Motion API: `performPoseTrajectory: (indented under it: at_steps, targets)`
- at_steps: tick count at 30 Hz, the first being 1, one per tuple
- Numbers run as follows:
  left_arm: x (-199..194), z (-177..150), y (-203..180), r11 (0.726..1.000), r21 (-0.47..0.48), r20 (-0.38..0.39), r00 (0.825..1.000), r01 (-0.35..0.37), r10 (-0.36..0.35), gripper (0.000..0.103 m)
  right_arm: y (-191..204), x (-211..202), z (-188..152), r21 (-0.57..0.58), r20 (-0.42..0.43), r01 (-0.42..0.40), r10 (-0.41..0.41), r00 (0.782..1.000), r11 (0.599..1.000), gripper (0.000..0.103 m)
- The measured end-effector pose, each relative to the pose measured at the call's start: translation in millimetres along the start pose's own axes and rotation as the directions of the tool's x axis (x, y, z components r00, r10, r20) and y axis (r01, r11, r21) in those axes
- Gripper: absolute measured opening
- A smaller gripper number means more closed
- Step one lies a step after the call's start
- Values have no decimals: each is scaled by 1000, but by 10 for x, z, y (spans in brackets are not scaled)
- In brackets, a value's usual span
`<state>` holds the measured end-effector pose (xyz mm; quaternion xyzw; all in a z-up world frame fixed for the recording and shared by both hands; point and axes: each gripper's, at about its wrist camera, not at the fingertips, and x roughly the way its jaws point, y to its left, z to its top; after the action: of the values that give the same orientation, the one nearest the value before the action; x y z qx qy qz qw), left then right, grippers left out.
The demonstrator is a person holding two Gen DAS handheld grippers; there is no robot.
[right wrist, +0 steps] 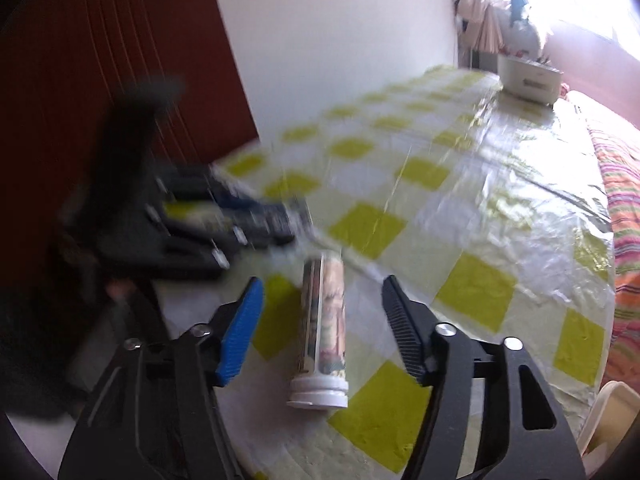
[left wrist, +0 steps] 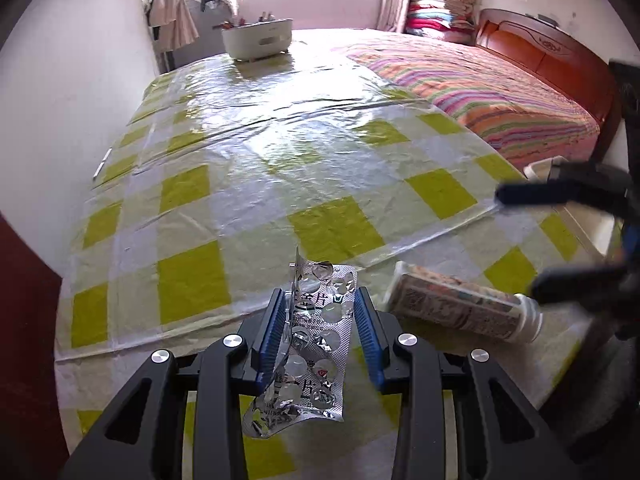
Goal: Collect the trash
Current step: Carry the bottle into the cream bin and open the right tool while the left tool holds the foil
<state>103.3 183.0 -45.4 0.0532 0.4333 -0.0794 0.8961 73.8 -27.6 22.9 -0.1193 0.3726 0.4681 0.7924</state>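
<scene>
In the left wrist view, my left gripper (left wrist: 320, 300) has its blue pads on both sides of an empty silver pill blister pack (left wrist: 312, 344), which leans against the left pad above the checked tablecloth (left wrist: 192, 272); a gap shows on the right side. A small bottle with a printed label and white cap (left wrist: 460, 308) lies on its side just to the right. In the right wrist view, my right gripper (right wrist: 320, 292) is open, its fingers on either side of the bottle (right wrist: 324, 332), cap toward the camera. The left gripper (right wrist: 248, 220) shows blurred at the left.
A white bin (left wrist: 258, 38) stands at the table's far end by the window. A bed with a striped cover (left wrist: 480, 92) runs along the table's right side. A white wall and a dark red door (right wrist: 100, 60) border the left. A white container rim (right wrist: 612, 412) sits beyond the table's right edge.
</scene>
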Motion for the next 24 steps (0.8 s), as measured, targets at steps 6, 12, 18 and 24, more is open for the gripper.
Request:
performPoseTrajectory:
  at_steps: [6, 12, 18, 24]
  targets:
    - [-140, -24, 137, 999, -45, 37, 999, -8, 10, 35, -20, 345, -91, -16, -125, 64, -65, 990, 998, 28]
    - [-283, 58, 94, 997, -72, 104, 994, 30, -23, 35, -99, 177, -158, 48, -88, 80, -76, 993, 996, 28]
    - [-321, 176, -88, 996, -74, 140, 989, 50, -39, 35, -221, -187, -206, 122, -9, 87, -87, 996, 989, 28]
    - [-248, 286, -413, 996, -38, 130, 988, 83, -78, 35, -379, -354, -233, 162, 37, 120, -128, 991, 980, 28]
